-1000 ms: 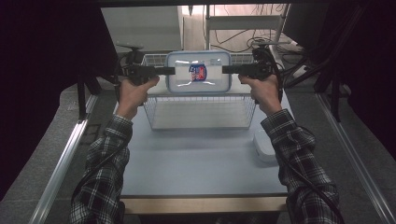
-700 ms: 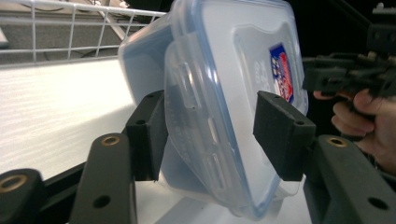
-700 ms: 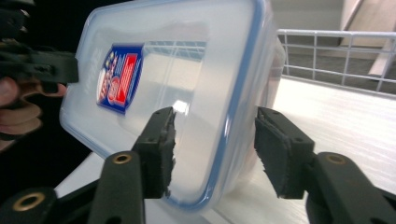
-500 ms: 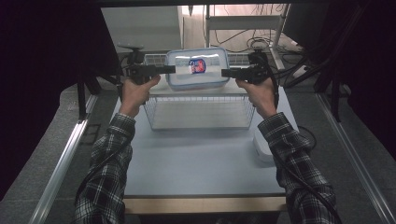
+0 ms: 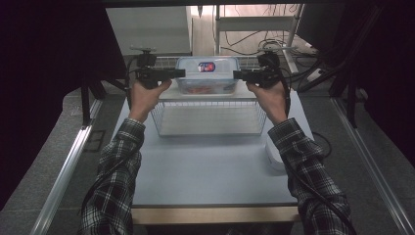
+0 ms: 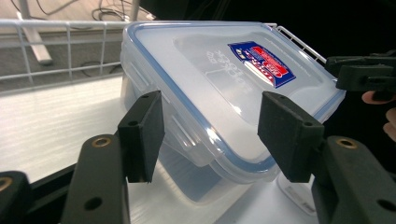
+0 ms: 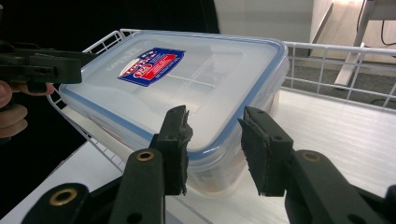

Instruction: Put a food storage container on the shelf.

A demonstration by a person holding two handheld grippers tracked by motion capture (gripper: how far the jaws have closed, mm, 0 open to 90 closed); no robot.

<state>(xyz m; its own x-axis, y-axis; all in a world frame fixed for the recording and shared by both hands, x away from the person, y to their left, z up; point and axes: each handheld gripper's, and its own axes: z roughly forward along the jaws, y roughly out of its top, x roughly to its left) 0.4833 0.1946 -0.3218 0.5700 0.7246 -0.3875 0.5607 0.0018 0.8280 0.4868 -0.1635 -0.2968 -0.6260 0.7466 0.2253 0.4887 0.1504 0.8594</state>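
Container [image 5: 207, 74] sits against the basket rim [image 5: 210, 104], tools flanking both ends.

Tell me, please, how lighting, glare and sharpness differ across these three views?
High view: dark surround, bright glare beyond the container, which looks soft. Left gripper view: crisp lid with pale sheen, left tool blurred up close. Right gripper view: bright white shelf, legible label, right tool slightly soft.

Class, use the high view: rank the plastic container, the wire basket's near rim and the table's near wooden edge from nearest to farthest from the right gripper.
1. Plastic container, just left of the right gripper.
2. Wire basket's near rim, below it, toward the person.
3. Table's near wooden edge, at the bottom.
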